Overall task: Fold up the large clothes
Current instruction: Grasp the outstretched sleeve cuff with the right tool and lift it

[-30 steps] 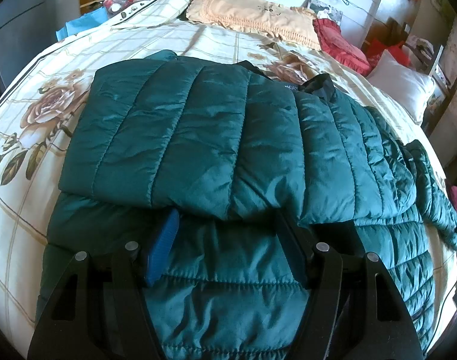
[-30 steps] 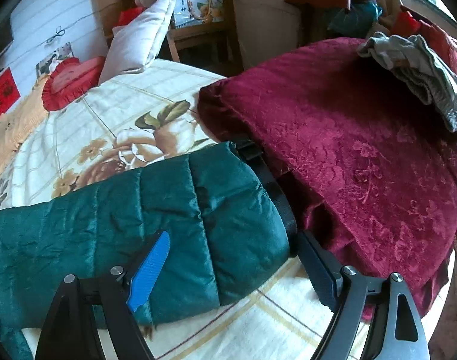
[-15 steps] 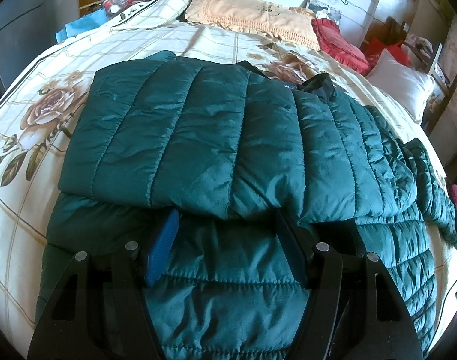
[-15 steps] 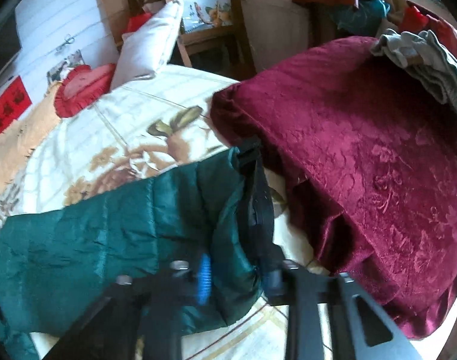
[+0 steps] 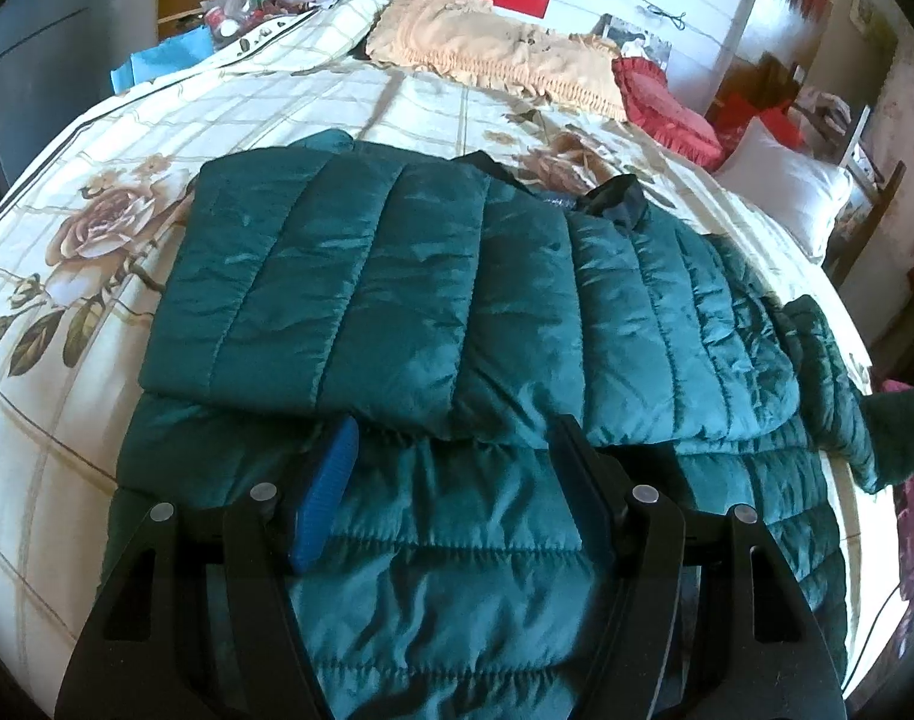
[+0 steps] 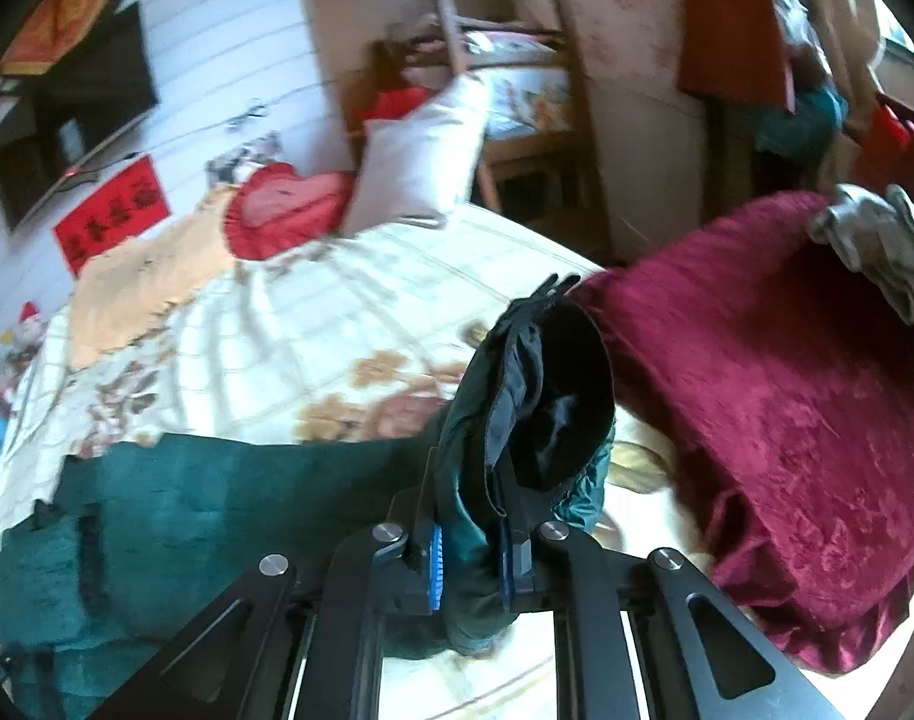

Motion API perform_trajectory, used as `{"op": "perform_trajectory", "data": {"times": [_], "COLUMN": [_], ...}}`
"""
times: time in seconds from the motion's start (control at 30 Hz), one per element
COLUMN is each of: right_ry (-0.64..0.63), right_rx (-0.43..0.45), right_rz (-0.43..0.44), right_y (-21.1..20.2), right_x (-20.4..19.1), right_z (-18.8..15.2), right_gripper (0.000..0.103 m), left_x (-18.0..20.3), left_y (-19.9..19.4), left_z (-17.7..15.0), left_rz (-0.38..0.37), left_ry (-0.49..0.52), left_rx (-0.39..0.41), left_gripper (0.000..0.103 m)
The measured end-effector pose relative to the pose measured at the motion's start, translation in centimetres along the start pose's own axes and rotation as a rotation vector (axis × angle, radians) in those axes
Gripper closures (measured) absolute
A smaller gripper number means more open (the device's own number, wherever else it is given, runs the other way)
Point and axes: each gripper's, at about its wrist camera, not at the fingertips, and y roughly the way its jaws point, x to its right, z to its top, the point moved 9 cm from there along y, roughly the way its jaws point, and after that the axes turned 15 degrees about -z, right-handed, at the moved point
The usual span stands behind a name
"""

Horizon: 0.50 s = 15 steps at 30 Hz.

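A dark green quilted jacket (image 5: 432,312) lies on the floral bed, with one sleeve folded flat across its body. My left gripper (image 5: 450,450) is open and rests on the jacket's lower part, just below the folded sleeve. In the right wrist view my right gripper (image 6: 472,546) is shut on the cuff end of the other sleeve (image 6: 535,396) and holds it lifted off the bed, its black lining facing the camera. The rest of the jacket (image 6: 174,516) lies at lower left there.
A dark red quilt (image 6: 769,420) with grey clothes (image 6: 883,246) on top lies right of the sleeve. A white pillow (image 6: 420,162), a red cushion (image 6: 282,210) and a beige blanket (image 5: 505,60) lie at the bed's far end. A wooden chair (image 6: 517,78) stands beyond the bed.
My right gripper has shut on the sleeve cuff and lifted it off the bed, turning the view up and left. My left gripper has not moved.
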Motion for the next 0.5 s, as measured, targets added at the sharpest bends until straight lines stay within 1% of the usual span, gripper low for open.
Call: {"op": "perform_trajectory", "data": {"times": [0.33,0.5], "right_ry": [-0.126,-0.177], "right_rx": [0.051,0.062], "right_rz": [0.127,0.186], "right_y": [-4.9,-6.8], "right_x": [-8.8,-12.8], "right_z": [0.4,0.4], "right_gripper": [0.091,0.092], "left_x": [-0.5,-1.0], "left_y": [-1.6,-2.2], "left_z": [0.4,0.6], "left_rz": [-0.013,-0.017], "left_ry": [-0.003,-0.013], "left_rx": [0.026,0.036], "left_gripper": [0.036,0.037]}}
